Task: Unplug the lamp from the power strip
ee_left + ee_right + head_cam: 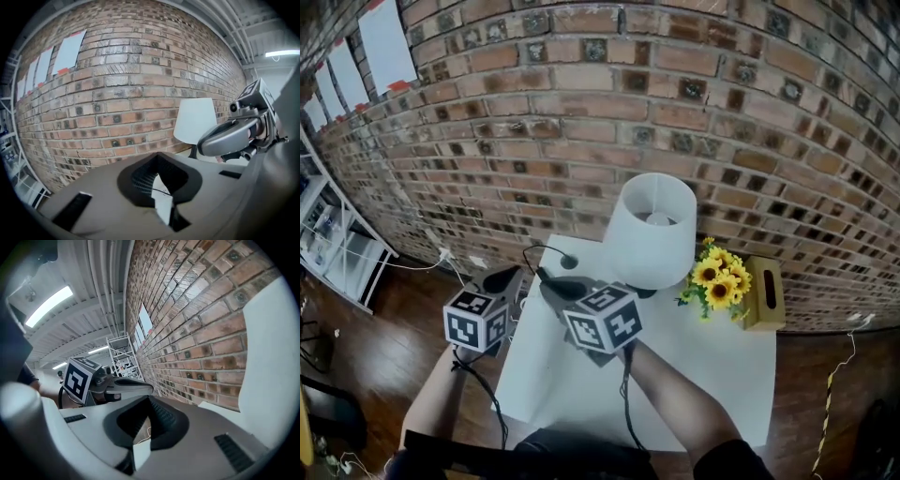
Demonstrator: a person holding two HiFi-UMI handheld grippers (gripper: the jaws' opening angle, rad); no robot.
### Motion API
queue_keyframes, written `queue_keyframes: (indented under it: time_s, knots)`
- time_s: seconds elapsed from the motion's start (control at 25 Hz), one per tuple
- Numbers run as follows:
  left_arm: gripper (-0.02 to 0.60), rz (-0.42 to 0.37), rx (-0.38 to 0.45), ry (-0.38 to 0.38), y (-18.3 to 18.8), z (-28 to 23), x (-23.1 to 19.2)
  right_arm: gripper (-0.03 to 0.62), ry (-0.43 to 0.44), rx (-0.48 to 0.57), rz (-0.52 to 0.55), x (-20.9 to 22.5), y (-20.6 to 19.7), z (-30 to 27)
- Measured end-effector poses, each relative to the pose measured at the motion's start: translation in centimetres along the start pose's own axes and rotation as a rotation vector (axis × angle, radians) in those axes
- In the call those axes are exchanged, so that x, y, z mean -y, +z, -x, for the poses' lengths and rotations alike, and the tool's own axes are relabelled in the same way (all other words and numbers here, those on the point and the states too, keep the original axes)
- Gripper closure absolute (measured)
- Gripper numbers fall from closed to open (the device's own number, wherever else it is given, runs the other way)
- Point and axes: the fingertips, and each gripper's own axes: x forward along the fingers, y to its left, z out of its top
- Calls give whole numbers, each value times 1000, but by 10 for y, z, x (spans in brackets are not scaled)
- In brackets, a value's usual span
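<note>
The lamp, with its white shade, stands at the back of the white table. Its black cord loops left and ends in a dark round piece on the tabletop. I cannot make out a power strip in any view. My left gripper is raised over the table's left edge, shut and holding nothing. Beside it my right gripper hovers just left of the lamp's foot, jaws together and empty. The shade and the right gripper also show in the left gripper view.
Yellow sunflowers and a wooden tissue box sit right of the lamp. A brick wall runs close behind the table. A white cable lies on the wooden floor to the left, near white shelving.
</note>
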Motion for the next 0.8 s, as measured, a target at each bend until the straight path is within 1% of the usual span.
queue_keyframes:
  time_s: [0.16,0.36,0.52,0.72,0.8]
  knots:
    - [565,11,18,56,2,32,-4,589,63,24,-9,-24,6,-1]
    - [565,20,53,163,4,75,-16,589,145,58,25,-54,10,-2]
    - [565,35,71,211,3,99,-22,589,218,95,0,-73,17,-6]
    - [565,101,80,265,-7,126,-34,589,287,99,-8,-101,21,-19]
    - [565,114,82,286,-13,137,-42,589,312,87,-7,-114,19,-26]
